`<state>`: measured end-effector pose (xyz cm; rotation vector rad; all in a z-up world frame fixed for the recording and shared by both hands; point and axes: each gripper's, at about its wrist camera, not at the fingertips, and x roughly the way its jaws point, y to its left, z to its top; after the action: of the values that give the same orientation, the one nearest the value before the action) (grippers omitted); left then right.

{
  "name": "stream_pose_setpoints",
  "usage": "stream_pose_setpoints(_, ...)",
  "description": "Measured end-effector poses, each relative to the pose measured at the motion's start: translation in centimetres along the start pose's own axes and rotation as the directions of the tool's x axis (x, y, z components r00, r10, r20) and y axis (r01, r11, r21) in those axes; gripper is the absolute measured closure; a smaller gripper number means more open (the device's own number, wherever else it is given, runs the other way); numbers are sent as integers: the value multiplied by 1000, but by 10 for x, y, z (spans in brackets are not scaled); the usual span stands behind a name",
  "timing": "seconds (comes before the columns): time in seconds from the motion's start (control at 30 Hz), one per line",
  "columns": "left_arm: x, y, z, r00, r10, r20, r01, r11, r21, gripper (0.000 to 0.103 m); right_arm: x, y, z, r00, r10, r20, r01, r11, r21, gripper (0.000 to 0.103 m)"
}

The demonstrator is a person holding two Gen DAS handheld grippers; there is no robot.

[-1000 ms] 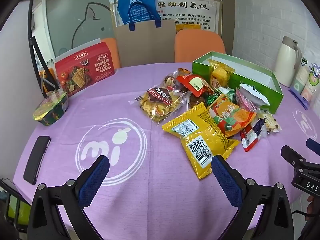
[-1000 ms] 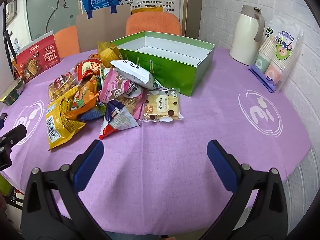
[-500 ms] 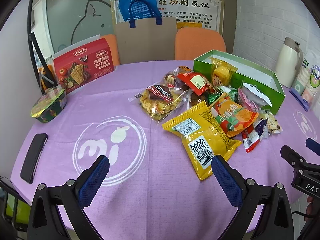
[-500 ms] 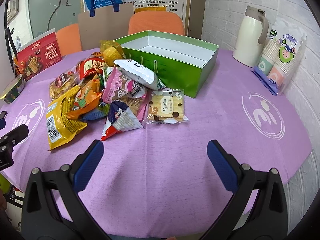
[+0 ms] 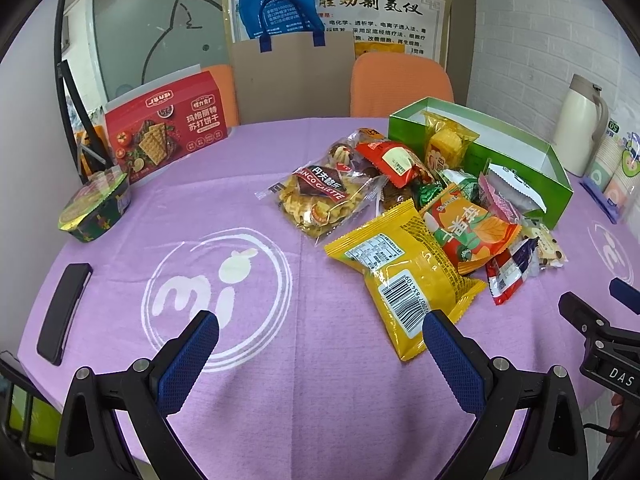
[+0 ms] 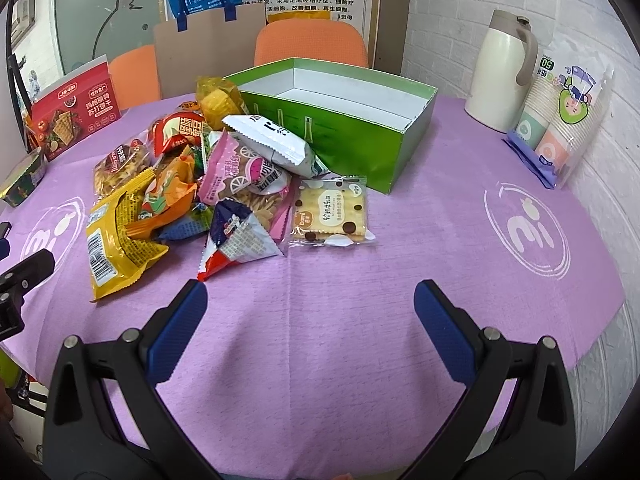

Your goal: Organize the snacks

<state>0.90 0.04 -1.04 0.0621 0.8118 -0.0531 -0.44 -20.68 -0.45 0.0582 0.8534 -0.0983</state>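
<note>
Bench (image 6: 400,240): round, under a purple cloth.
Box: the open green cardboard box (image 6: 352,136) stands at 12 o'clock, empty.
Snacks: the heap of coloured plastic snack packets (image 6: 224,176) lies at 10 o'clock, touching the box.
Left hand-held gripper (image 5: 320,336): released, empty.
Right hand-held gripper (image 6: 310,304): released, empty.

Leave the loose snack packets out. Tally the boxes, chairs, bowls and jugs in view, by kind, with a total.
Boxes: 2, the green box and the red box
Orange chairs: 2
Bowl: 1
Jug: 1
Total: 6
</note>
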Motion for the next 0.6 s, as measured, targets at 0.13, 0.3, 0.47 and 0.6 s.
stream_pose_setpoints(0.13,0,0,0,1000,-1,-1,1,1000,-1,0,1,0,0,1000,0,-3,0,1000,0,0)
stream_pose_setpoints(0.3,1,-1,0,1000,-1,-3,1,1000,1,0,3,0,0,1000,0,-7,0,1000,-1,0)
stream_pose_setpoints(0.47,5,-3,1,1000,-1,-11,1,1000,1,0,6,0,1,1000,0,-12,0,1000,-2,0)
stream_pose_setpoints(0.6,8,-3,2,1000,0,-15,0,1000,2,0,8,0,1,1000,-1,-15,1,1000,-2,0)
